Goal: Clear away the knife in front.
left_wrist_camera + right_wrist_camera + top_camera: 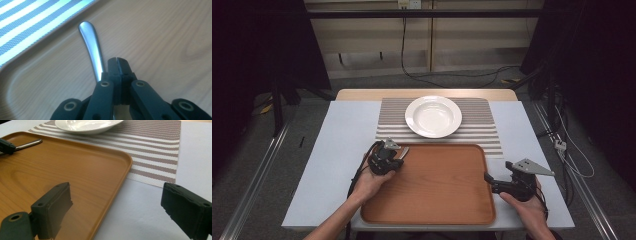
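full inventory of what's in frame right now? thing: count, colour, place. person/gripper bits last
Shallow white ceramic bowl-plate: 1, white, on the placemat at the far middle of the table.
Striped woven placemat: 1, grey and white stripes, beyond the tray, partly under its far edge.
Rectangular wooden tray: 1, orange-brown wood grain, near middle of the table.
Metal utensil handle: 1, silver, over the tray's far left corner; its other end is hidden by the jaws.
Table top: 1, pale grey-white, with a tan strip at the far edge.
Cables: several, dark and white, on the floor behind and right.
Left gripper: 1, black, jaws shut on the utensil handle.
Right gripper: 1, black, jaws open at the tray's right rim.
Hands: 2, behind the grippers.
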{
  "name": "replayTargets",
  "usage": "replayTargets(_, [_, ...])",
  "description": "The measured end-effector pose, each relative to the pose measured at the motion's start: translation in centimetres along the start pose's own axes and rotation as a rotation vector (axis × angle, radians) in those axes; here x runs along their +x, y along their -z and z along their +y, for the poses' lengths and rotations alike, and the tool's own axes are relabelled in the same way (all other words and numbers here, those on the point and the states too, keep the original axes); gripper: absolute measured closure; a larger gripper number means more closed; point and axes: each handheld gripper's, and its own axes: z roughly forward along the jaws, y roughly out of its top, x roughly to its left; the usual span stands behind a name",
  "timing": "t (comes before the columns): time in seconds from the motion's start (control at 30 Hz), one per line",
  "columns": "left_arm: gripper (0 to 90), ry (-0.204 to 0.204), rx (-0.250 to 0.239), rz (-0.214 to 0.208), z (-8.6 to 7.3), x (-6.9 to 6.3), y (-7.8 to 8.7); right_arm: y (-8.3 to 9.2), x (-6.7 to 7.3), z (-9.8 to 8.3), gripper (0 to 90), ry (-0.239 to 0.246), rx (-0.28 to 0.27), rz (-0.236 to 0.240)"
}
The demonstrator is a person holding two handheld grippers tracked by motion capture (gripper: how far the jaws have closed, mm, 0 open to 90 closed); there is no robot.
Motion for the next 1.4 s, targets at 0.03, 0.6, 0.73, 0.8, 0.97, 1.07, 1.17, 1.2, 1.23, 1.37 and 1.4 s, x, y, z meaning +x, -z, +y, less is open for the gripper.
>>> replayTargets(0.03, [90.0,0.004,0.002,0.002,0.0,0.1,0.1,0.0,0.0,0.0,9.0,-0.001,0.000,0.000])
replayTargets(0.6, [90.0,0.039,0.021,0.033,-1.0,1.1,1.1,0.0,0.0,0.0,9.0,-0.001,0.000,0.000])
replayTargets(0.73, [90.0,0.050,0.024,0.040,-1.4,1.4,1.4,-0.1,0.0,0.0,9.0,0.000,0.002,0.001])
replayTargets(0.8, [90.0,0.061,0.024,0.036,-1.5,1.6,1.6,-0.1,0.0,0.1,9.0,0.000,0.003,0.000])
replayTargets(0.97, [90.0,0.074,0.027,0.033,-2.0,2.0,2.0,-0.3,0.0,0.1,9.0,0.002,0.003,0.002])
replayTargets(1.07, [90.0,0.071,0.024,0.045,-2.1,2.0,2.1,-0.3,0.1,0.1,9.1,0.001,0.003,0.002])
replayTargets(1.17, [90.0,0.071,0.025,0.052,-2.4,2.1,2.3,-0.3,0.1,0.1,9.0,0.003,0.004,0.003])
replayTargets(1.2, [90.0,0.076,0.023,0.052,-2.4,2.2,2.3,-0.3,0.1,0.1,9.0,0.004,0.004,0.003])
replayTargets(1.23, [90.0,0.077,0.024,0.054,-2.5,2.3,2.4,-0.3,0.1,0.1,9.0,0.004,0.004,0.003])
replayTargets(1.37, [90.0,0.083,0.019,0.055,-2.8,2.5,2.5,-0.3,0.1,0.1,9.0,0.004,0.004,0.002])
replayTargets(1.4, [90.0,0.087,0.015,0.055,-2.8,2.5,2.6,-0.3,0.1,0.1,9.0,0.004,0.004,0.002])
